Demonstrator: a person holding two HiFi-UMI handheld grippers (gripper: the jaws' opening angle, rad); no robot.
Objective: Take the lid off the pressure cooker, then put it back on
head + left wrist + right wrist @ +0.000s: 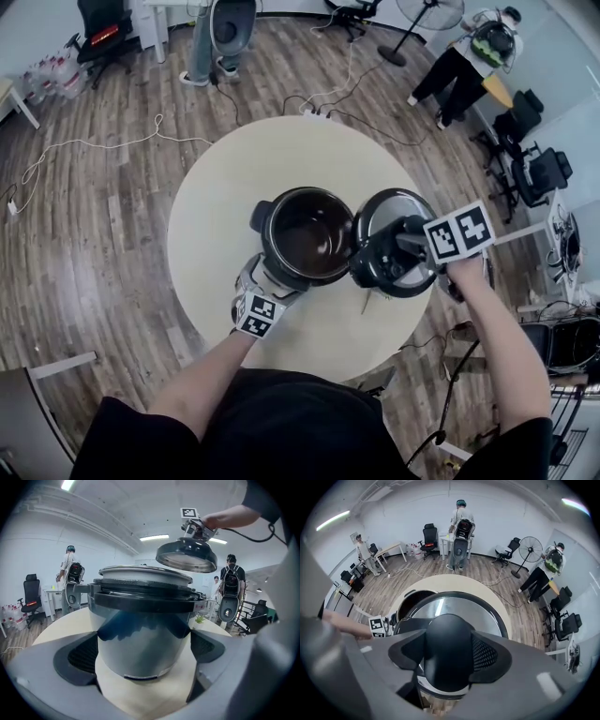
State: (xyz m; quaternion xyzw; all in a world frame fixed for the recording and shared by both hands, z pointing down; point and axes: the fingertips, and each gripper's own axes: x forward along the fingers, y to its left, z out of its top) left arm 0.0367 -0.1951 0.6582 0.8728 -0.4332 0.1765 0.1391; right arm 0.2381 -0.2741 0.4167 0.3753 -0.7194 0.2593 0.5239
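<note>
Centre of the head view: pressure cooker (pixel 309 239) upright on a round pale table (pixel 216 178), pot open, dark inside. Just to its right, overlapping the pot's right rim in the picture: the lid (pixel 382 212), shiny top up, carried by the right gripper (pixel 403 242), with the marker cube toward the right of the frame.

In the right gripper view, jaws about half apart and clamped on the lid's black handle (pixel 445 651), one pad pressed to each side of it. Behind the handle, the lid's metal top; to the upper left of that, the open pot on the table.

In the left gripper view, lid up in the air at upper right, clear of the cooker and higher than its rim, with the right gripper on top of it.

Left gripper (pixel 274 279) at the cooker's lower left in the head view. In its own view, jaws wide and set round the cooker's lower body, left pad (pixel 82 656) and right pad (pixel 208 646) against the metal wall on either side, low down near the tabletop.

Around the table, a wooden floor (pixel 112 216) with cables (pixel 319 98). Upper left of the head view: an office chair (pixel 98 37). Upper right: a standing fan (pixel 427 11) and a person (pixel 469 56) bent forward. Top centre: another person's legs (pixel 202 47).
</note>
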